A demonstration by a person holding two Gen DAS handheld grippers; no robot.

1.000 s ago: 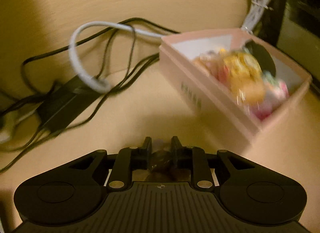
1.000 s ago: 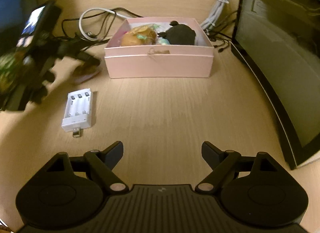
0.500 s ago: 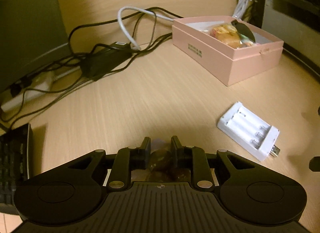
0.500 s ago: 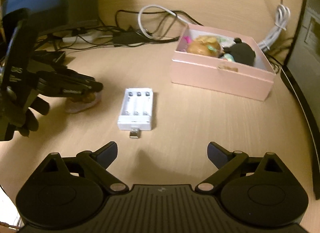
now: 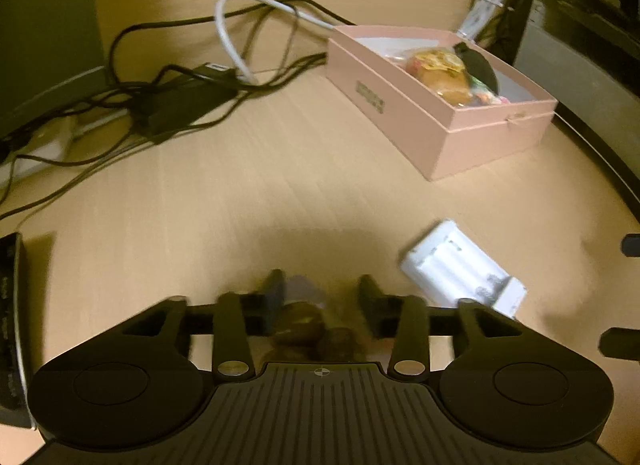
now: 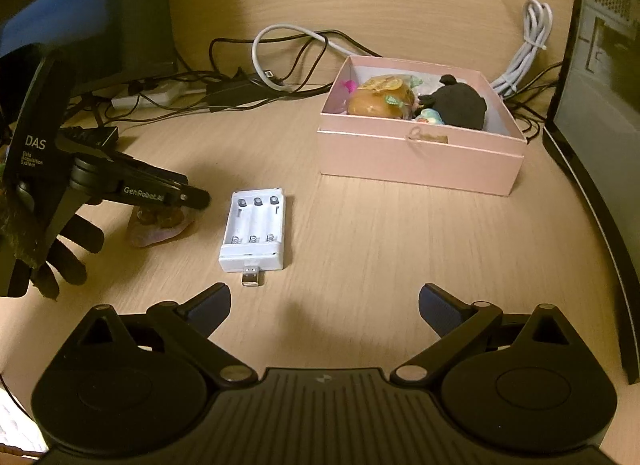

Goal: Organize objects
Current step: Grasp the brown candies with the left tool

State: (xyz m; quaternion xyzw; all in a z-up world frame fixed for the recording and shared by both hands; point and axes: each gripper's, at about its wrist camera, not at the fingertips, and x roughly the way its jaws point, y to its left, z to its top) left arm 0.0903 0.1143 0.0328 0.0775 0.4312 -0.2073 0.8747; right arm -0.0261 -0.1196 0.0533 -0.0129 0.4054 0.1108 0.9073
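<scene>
Spreading just now, left gripper (image 5: 320, 293) fingers flank, seemingly unpinched, the snack packet (image 5: 304, 325); right gripper (image 6: 325, 305) spread wide.

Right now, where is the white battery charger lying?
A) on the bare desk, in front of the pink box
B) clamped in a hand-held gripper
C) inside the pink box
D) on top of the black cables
A: the white battery charger lies flat on the desk, apart from the pink box.
</scene>
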